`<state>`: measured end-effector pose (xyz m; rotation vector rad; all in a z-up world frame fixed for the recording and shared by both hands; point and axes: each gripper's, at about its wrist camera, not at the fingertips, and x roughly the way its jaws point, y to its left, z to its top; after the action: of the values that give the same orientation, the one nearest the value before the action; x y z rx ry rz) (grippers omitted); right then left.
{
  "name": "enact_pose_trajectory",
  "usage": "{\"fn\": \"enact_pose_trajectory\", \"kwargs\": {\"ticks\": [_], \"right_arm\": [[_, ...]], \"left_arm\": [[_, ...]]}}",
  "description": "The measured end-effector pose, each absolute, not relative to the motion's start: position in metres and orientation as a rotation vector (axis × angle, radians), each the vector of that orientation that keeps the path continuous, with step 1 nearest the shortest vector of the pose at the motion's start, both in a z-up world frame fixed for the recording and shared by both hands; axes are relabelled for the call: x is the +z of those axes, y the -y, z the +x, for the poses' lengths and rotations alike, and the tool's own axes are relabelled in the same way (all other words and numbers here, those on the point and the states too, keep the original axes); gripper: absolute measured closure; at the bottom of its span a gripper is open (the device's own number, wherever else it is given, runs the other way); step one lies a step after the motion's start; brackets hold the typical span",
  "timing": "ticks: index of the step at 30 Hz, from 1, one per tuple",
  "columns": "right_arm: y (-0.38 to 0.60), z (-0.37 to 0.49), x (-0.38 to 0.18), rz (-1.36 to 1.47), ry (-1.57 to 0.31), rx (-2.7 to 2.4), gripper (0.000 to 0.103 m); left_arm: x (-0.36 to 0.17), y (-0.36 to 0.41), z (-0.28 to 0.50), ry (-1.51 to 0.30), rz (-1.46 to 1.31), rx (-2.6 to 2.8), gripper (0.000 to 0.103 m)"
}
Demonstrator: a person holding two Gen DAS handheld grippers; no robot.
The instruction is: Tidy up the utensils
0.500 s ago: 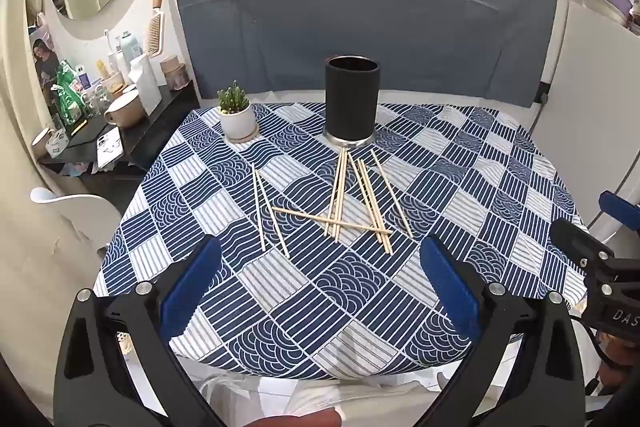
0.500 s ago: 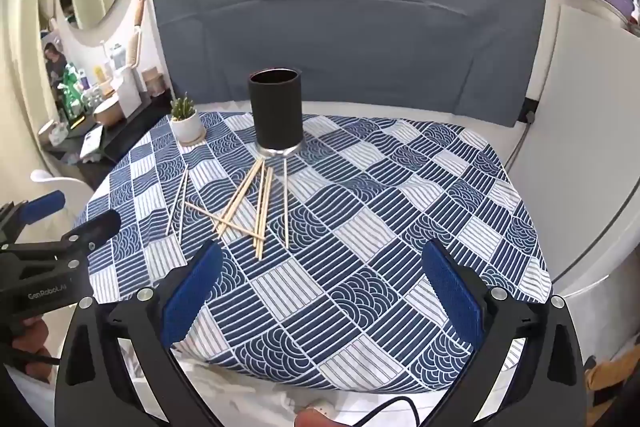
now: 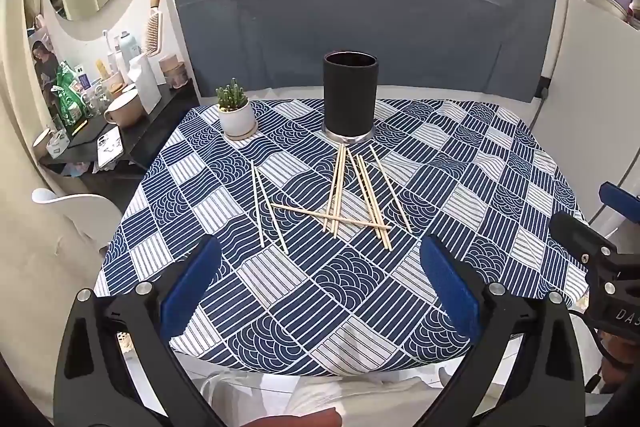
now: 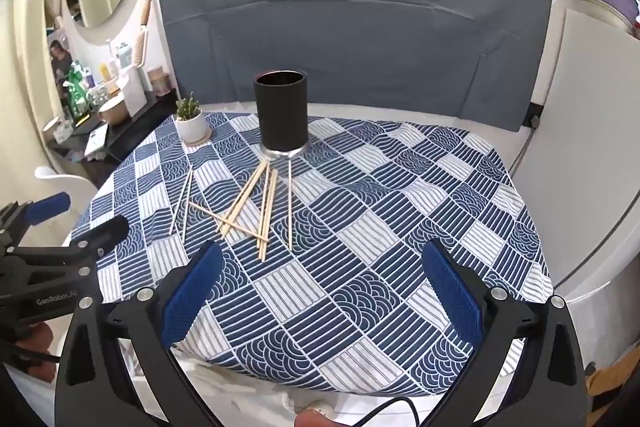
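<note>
On the worktop (image 3: 500, 163), draped in a blue-and-white patchwork-print cloth, everything sits toward the far left half. Farthest left stands a small green succulent in a white ceramic pot (image 3: 236, 113), well apart from the work. Next come two thin pale wooden chopsticks (image 3: 266, 205) lying side by side, a little off from the rest. To their right is the main scatter of pale wooden chopsticks (image 3: 352, 193), fanned out from the foot of a tall matte-black cylindrical holder with a silver base (image 3: 350, 95), with one stick laid crosswise over the others. The holder stands upright behind them, mouth open, and looks empty, though its depth is dark.

Both tools hang above the near edge, tilted downward, touching nothing. The left hand-held gripper (image 3: 320, 287) has its blue pads spread wide with only cloth between them; the right hand-held gripper (image 4: 320, 287) is spread just as wide.

The sticks should be light, stiff and smooth, so they will likely roll or slip under a careless pinch, and lying flat on soft cloth they offer little to get under. A pinch across the middle of one stick, or of the separate pair, seems safest; the crossed pile risks dragging its neighbours.
</note>
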<state>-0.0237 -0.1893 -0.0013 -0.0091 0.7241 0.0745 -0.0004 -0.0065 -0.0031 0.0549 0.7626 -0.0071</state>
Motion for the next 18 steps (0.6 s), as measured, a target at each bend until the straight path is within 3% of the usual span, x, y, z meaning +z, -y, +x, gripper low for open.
{"fn": "enact_pose_trajectory", "kwargs": {"ticks": [18], "right_arm": [[0.1935, -0.0234, 0.0037, -0.042, -0.717, 0.079, 0.008]], "left_arm": [[-0.0038, 0.0127, -0.0026, -0.768, 0.043, -0.01, 0.006]]}}
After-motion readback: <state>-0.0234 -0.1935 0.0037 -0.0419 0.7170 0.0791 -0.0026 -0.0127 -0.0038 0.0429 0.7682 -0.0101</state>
